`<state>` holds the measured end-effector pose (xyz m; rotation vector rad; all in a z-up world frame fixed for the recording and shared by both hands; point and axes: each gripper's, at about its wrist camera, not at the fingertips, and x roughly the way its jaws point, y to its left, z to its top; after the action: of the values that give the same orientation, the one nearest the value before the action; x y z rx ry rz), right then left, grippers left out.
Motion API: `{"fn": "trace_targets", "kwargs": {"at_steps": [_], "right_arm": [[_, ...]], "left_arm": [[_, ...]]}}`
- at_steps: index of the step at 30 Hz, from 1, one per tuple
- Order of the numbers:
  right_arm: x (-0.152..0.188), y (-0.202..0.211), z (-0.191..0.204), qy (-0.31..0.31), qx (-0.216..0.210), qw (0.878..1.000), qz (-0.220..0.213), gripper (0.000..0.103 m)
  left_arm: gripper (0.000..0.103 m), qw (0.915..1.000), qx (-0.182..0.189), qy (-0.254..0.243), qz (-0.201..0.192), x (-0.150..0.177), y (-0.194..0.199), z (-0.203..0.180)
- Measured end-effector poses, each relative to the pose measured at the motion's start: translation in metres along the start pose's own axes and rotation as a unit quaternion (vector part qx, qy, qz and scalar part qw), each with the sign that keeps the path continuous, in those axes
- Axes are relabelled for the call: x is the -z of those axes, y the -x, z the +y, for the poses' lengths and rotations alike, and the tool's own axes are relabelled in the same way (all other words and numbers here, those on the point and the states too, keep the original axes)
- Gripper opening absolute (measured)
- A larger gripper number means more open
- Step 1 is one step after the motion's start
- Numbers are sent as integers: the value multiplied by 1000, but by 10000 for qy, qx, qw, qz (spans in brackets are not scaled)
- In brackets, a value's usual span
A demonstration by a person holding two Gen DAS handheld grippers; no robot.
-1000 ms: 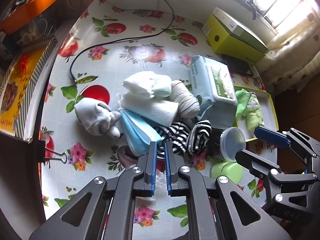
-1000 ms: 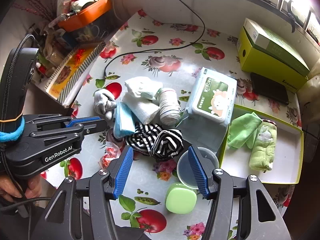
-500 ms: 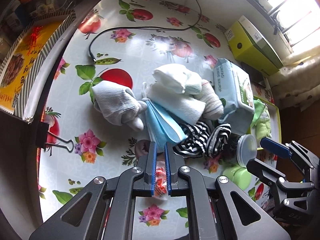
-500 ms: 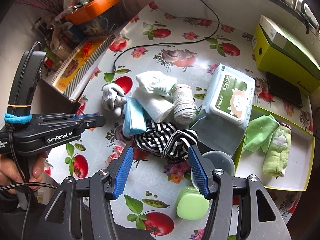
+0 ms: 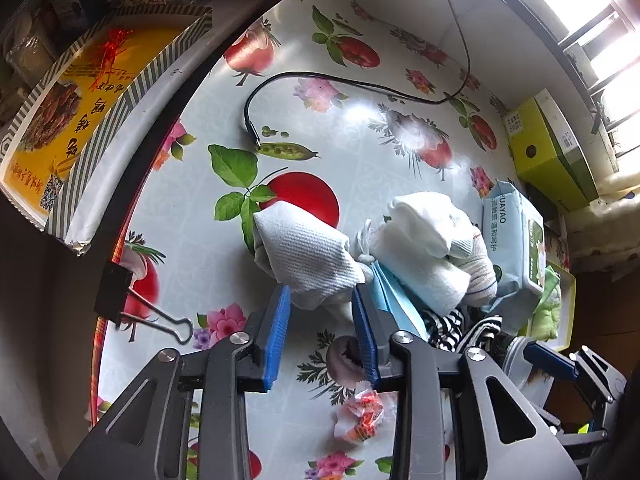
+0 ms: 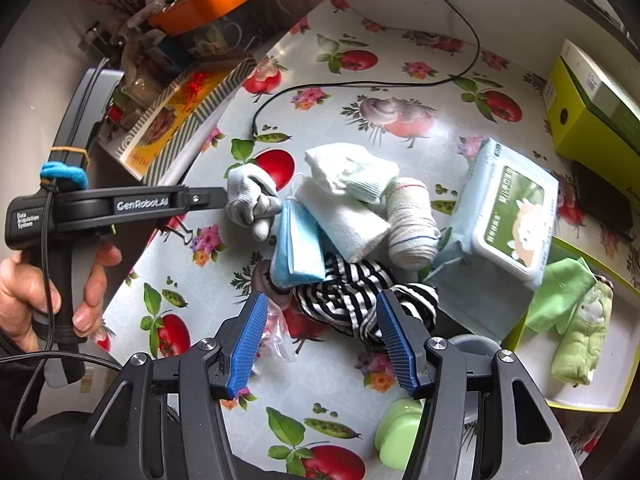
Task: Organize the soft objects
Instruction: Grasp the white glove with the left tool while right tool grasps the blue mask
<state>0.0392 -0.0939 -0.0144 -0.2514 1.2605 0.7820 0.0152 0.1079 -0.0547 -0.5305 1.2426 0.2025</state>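
Left wrist view, target: the white ribbed glove [image 5: 308, 256] lies on the counter [image 5: 352, 152] at the outer end of the heap of soft things, its lower end reaching in between the tips of the left gripper [image 5: 322, 320].
Left wrist view, jaws: they have just been opening and now stand spread, one blue pad on each side of the glove's lower end; I see no squeeze on the cloth yet.
Left wrist view, axis: the glove runs slantwise up and away from the jaws, the blue face mask [image 5: 394, 300] just beside the right-hand pad.
Right wrist view, target: the same glove [image 6: 250, 200] sits at the tip of the left gripper [image 6: 208, 200], well apart from the right gripper [image 6: 320, 332].
Right wrist view, jaws: spread and empty, hovering over the striped cloth [image 6: 360, 300].
Right wrist view, goal: the yellow-rimmed tray [image 6: 592, 402] with the green towels [image 6: 576, 320] lies on the far side.
Nearer hand: the left, by my reading.
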Motion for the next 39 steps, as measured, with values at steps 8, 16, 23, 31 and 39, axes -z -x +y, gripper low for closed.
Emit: {"fn": "trace_targets", "kwargs": {"at_steps": [8,16,23,31,39], "right_arm": [[-5,-12,6,72,-12,9999,123,57],[-8,-19,4,70,-7,9998,196,57],[-10,-25,7,136,-35,9996,256,57],[-13,-32,7,177,-17,9994,301,56],[-21,-45,11,274,-65,9989,380,44]], "left_arm": [[47,9997,-102,210,36,-20,-24,-5],[47,9988,-439,146,157,-24,-46,-6],[46,9981,-584,-198,62,-17,-51,-9],[26,9962,-741,-451,-33,-11,-47,-11],[17,9955,-779,-525,-88,-7,-38,-4]]}}
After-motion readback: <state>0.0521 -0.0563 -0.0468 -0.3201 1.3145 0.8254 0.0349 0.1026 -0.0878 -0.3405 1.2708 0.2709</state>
